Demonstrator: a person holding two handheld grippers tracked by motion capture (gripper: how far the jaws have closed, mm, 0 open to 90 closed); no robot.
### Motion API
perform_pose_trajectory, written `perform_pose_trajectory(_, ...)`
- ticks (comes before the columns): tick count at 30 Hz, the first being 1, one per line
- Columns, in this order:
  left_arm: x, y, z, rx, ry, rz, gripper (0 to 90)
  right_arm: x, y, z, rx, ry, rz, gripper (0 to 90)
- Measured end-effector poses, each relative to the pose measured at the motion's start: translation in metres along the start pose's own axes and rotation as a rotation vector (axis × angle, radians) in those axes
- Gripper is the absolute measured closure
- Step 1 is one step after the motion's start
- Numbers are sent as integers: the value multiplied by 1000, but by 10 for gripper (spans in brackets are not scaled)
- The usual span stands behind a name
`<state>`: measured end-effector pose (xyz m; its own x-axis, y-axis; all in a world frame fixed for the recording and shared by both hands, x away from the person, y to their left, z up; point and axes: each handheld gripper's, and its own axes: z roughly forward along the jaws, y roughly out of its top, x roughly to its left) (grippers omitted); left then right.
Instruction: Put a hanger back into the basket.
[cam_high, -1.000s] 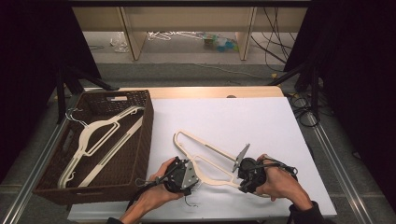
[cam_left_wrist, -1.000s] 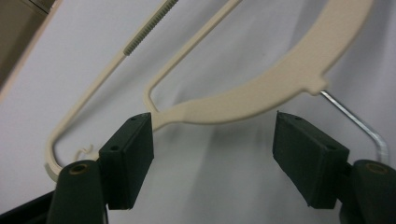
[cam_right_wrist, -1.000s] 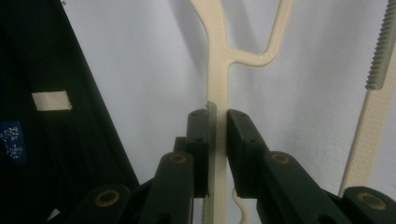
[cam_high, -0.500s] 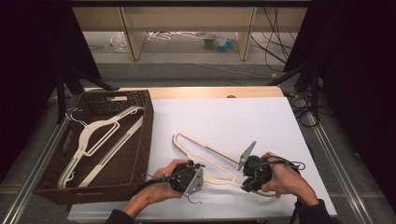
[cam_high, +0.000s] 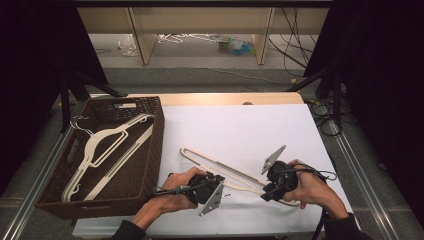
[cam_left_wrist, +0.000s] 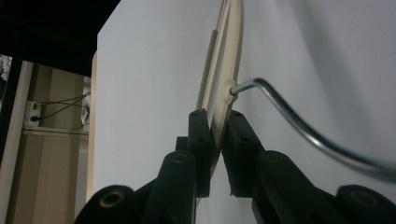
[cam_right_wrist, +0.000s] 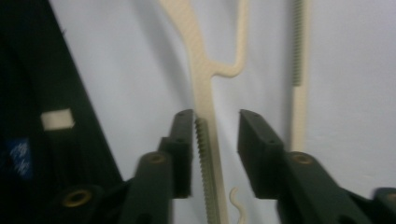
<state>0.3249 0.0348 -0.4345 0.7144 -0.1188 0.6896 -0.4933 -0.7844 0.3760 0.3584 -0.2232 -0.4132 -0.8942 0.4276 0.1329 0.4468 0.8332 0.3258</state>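
The cream hanger (cam_high: 220, 167) lies aslant on the near part of the white table (cam_high: 240, 125), with bare room to its far and right sides and the brown basket (cam_high: 150, 150) just to its left. The left gripper (cam_left_wrist: 215, 133) has just been closing and pinches the hanger's flat body beside its metal hook (cam_left_wrist: 299, 126). The right gripper (cam_right_wrist: 215, 135) has just been opening, and an arm of the hanger stands between its parted jaws, against one pad and clear of the other.

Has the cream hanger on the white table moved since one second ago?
Yes. The hanger has slid toward the table's near edge; its far loop now lies farther from the basket's far corner.
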Motion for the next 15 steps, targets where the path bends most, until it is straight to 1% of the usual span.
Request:
perform_pose_trajectory(1, 0, 2, -1, 14, 1, -17, 828, 0, 1, -4, -27, -24, 15, 606)
perform_pose_trajectory(2, 2, 4, -4, 38, 17, -6, 836, 1, 2, -9, -56, -36, 37, 582)
perform_pose_trajectory(3, 4, 5, -6, 45, 32, -12, 842, 1, 3, -13, -85, -53, 29, 544)
perform_pose_trajectory(4, 8, 7, -6, 42, 21, -4, 848, 2, 4, -18, -112, -79, 34, 512)
perform_pose_trajectory(5, 11, 8, -7, 45, 39, -15, 852, 2, 5, -23, -146, -99, 40, 494)
perform_pose_trajectory(6, 13, 8, -9, 53, 34, -53, 853, 3, 6, -27, -167, -116, 44, 477)
perform_pose_trajectory(7, 16, 8, -11, 56, 40, -76, 854, 5, 7, -31, -192, -131, 39, 457)
perform_pose_trajectory(8, 18, 7, -13, 60, 43, -109, 854, 6, 8, -36, -216, -145, 44, 448)
perform_pose_trajectory(9, 22, 6, -15, 59, 42, -136, 854, 7, 9, -39, -246, -155, 34, 439)
perform_pose_trajectory(10, 26, 6, -16, 53, 48, -141, 855, 9, 9, -43, -271, -163, 41, 426)
perform_pose_trajectory(11, 29, 4, -19, 56, 56, -170, 855, 11, 10, -46, -306, -171, 42, 426)
perform_pose_trajectory(12, 33, 3, -20, 52, 55, -191, 855, 12, 10, -49, -314, -178, 48, 424)
perform_pose_trajectory(13, 42, 2, -22, 41, 33, -156, 855, 13, 10, -51, -337, -183, 38, 418)
perform_pose_trajectory(14, 45, 0, -24, 38, 31, -198, 854, 15, 11, -53, -352, -192, 42, 407)
perform_pose_trajectory(15, 46, -1, -28, 44, 47, -265, 855, 17, 11, -55, -363, -190, 43, 406)
